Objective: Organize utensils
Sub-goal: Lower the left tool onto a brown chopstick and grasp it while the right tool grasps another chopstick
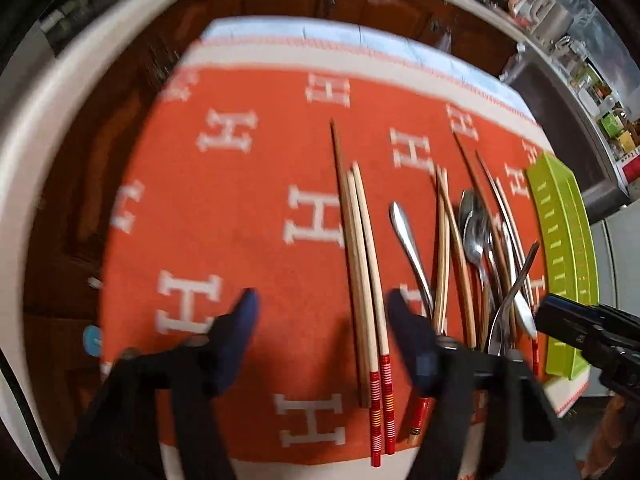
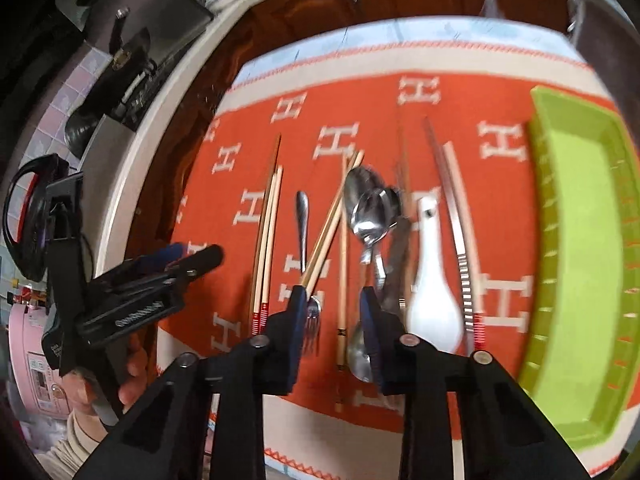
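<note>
1. Left gripper [image 1: 324, 312]: jaws half spread, empty, straddling the pale chopsticks with red-striped ends [image 1: 366, 280] on the orange H-patterned cloth [image 1: 224, 208]; no contact visible.
2. Right gripper [image 2: 332, 308]: jaws narrowed, nothing pinched, above the tangle of a bamboo chopstick [image 2: 342, 264], steel spoons [image 2: 370, 216] and fork [image 2: 314, 312].
3. White ceramic spoon [image 2: 434, 304] just beside; green tray [image 2: 576, 240] empty at far right.
4. Step, judging by this: reaching to pick. Next: settle lower, close on one piece, carry to tray.

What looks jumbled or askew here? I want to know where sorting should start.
The heap right of centre: steel spoons, a fork and bamboo chopsticks cross at angles on the orange patterned cloth. The red-banded chopstick pair lies parallel. The green plastic tray holds nothing visible.
</note>
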`<action>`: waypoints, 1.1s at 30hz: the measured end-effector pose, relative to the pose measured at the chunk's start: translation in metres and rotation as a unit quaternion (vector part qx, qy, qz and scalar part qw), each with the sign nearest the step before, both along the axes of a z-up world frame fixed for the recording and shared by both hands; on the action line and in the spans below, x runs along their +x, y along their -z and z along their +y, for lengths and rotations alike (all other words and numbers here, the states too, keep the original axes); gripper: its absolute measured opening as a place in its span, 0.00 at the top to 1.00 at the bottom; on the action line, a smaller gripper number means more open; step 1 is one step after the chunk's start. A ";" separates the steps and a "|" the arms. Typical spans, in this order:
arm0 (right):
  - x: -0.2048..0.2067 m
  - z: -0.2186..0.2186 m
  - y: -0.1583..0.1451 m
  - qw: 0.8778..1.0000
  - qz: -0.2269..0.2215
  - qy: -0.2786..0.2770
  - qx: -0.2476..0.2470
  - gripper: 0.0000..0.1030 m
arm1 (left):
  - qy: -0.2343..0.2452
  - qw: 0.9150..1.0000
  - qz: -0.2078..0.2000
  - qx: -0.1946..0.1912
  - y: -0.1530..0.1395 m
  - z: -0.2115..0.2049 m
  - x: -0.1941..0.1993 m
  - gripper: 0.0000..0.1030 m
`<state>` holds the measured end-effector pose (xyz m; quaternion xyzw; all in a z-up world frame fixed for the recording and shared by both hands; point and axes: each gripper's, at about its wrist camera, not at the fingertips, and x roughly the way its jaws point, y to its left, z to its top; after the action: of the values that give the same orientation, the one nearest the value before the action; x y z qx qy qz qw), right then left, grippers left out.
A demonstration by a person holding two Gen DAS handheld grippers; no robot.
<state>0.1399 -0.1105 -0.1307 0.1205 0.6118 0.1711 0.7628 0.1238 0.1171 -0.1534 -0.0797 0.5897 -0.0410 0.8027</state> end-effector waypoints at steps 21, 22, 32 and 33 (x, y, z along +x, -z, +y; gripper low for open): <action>0.043 0.042 0.069 0.998 0.056 -0.010 -0.029 0.85 | 0.026 0.999 0.038 -0.030 0.032 -0.009 0.025 0.79; 0.042 0.042 0.070 0.998 0.058 -0.010 -0.029 0.85 | 0.024 0.998 0.039 -0.032 0.031 -0.005 0.024 0.79; 0.049 0.046 0.083 0.998 0.055 -0.007 -0.041 0.85 | 0.010 0.997 0.055 -0.045 0.031 -0.003 0.027 0.68; 0.048 0.047 0.083 0.998 0.052 -0.008 -0.042 0.86 | 0.010 0.997 0.056 -0.046 0.031 -0.004 0.027 0.64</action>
<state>0.1882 -0.0633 -0.2137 0.0921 0.6585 0.1447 0.7327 0.1511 0.1131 -0.1846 -0.1130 0.6322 -0.0712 0.7632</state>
